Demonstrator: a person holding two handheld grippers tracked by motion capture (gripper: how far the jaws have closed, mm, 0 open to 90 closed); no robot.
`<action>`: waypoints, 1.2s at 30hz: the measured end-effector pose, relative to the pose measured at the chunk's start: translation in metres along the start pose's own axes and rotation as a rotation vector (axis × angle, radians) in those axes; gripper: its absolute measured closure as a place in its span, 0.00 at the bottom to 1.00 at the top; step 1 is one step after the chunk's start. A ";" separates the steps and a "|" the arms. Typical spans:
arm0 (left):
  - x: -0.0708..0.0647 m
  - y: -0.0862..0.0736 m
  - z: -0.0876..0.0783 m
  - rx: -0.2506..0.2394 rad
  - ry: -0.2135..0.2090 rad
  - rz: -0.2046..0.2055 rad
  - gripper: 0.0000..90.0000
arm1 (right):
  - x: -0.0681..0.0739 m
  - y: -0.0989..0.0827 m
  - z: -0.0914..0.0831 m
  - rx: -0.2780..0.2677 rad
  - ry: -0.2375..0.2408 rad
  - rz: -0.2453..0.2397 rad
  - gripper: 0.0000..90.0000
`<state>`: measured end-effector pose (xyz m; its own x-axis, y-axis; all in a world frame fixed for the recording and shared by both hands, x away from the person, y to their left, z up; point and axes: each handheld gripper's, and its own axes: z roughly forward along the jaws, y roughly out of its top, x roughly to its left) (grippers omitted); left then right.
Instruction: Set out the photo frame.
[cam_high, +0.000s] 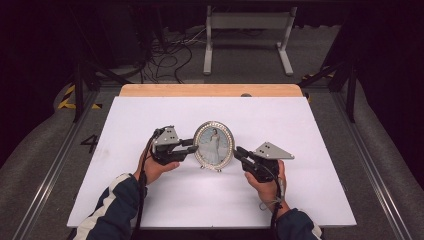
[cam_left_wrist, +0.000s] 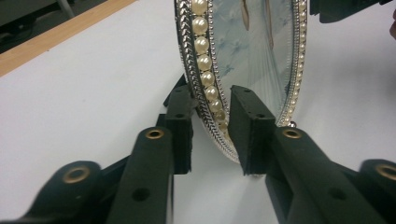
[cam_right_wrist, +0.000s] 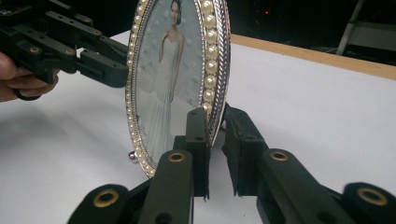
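The oval picture frame (cam_high: 214, 145) stands upright mid-desk (cam_high: 150, 200). The left hand-held gripper (cam_high: 191, 146) straddles its left rim, jaws apart, pads not quite pressing. The right hand-held gripper (cam_high: 240, 153) straddles the right rim, jaws also slightly apart. To do this well, close both evenly on the beaded edge, keeping the frame vertical and the glass untouched.

Light falls from overhead onto the white bench (cam_high: 310, 130), which glows bright while the room behind sinks into near black. Shadows under the hands are soft and faint. The high view is slightly grainy. In both gripper views the near jaws blur (the pearl-edged frame (cam_right_wrist: 212, 60) stays sharper), and its glass shows mild sheen.
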<state>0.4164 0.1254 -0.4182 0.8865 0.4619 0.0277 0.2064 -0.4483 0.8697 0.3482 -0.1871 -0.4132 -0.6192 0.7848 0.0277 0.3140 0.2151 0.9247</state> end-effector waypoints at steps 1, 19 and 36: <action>0.000 0.000 0.000 0.003 0.002 0.004 0.82 | 0.000 -0.001 0.001 0.005 0.005 -0.002 0.86; -0.005 -0.004 0.004 0.010 -0.037 -0.036 0.89 | -0.007 -0.011 0.014 0.005 0.015 0.088 0.84; -0.016 -0.001 0.008 0.023 -0.031 -0.005 0.89 | -0.012 -0.007 0.010 0.026 -0.025 0.034 0.83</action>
<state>0.4052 0.1128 -0.4237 0.8976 0.4407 0.0079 0.2201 -0.4637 0.8582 0.3610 -0.1921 -0.4234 -0.5896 0.8062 0.0495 0.3534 0.2023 0.9133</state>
